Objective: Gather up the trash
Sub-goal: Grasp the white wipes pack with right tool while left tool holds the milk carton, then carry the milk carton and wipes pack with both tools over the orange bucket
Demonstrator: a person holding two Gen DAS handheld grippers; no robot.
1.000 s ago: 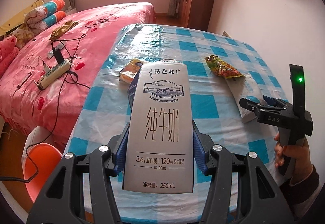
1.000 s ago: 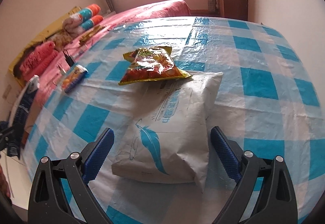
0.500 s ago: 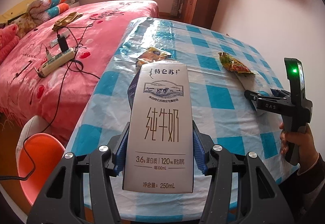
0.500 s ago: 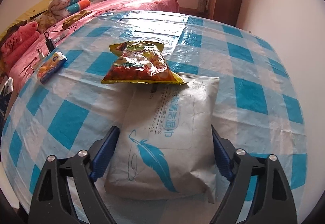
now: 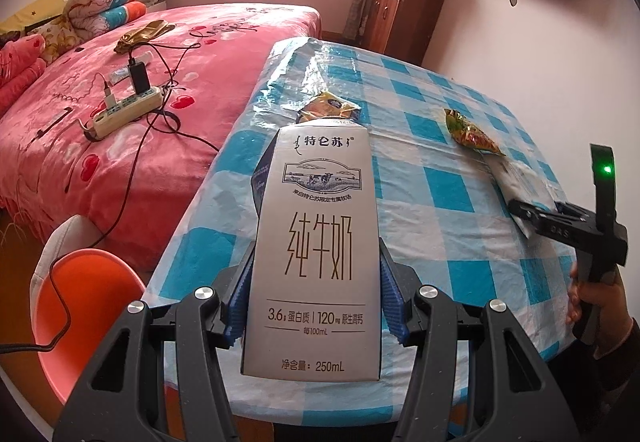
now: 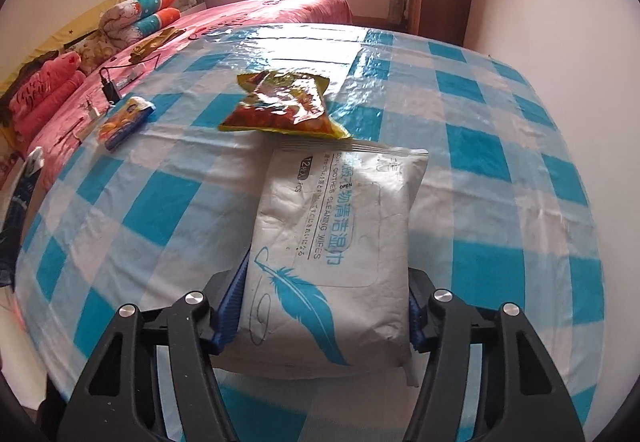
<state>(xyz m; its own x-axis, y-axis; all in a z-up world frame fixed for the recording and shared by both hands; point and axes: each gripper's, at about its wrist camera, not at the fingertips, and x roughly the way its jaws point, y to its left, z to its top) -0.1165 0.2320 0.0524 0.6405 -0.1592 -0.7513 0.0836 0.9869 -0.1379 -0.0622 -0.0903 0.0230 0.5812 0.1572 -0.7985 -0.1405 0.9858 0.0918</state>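
Note:
A silver-white milk carton (image 5: 316,254) stands upright between the blue pads of my left gripper (image 5: 316,282), which is shut on it above the near table edge. My right gripper (image 6: 326,294) has its jaws closing, and both pads touch the sides of a white wipes pack (image 6: 340,226) with a blue feather print. The pack lies on the blue-checked table (image 6: 500,161). A red-yellow snack bag (image 6: 284,105) rests on the pack's far end. A small orange-blue wrapper (image 6: 124,121) lies further left. The left wrist view shows the right gripper (image 5: 532,213) held in a hand (image 5: 592,298).
A pink bed (image 5: 120,161) with a power strip (image 5: 128,113) and cables runs along the table's left side. An orange chair (image 5: 84,302) stands at the near left corner. A wooden cabinet (image 5: 404,17) is at the back, and a wall runs close to the table's right side.
The right jaws have drawn in from wide apart until the pads meet the wipes pack's sides. The left gripper has drifted back and left with the carton, showing more of the table edge.

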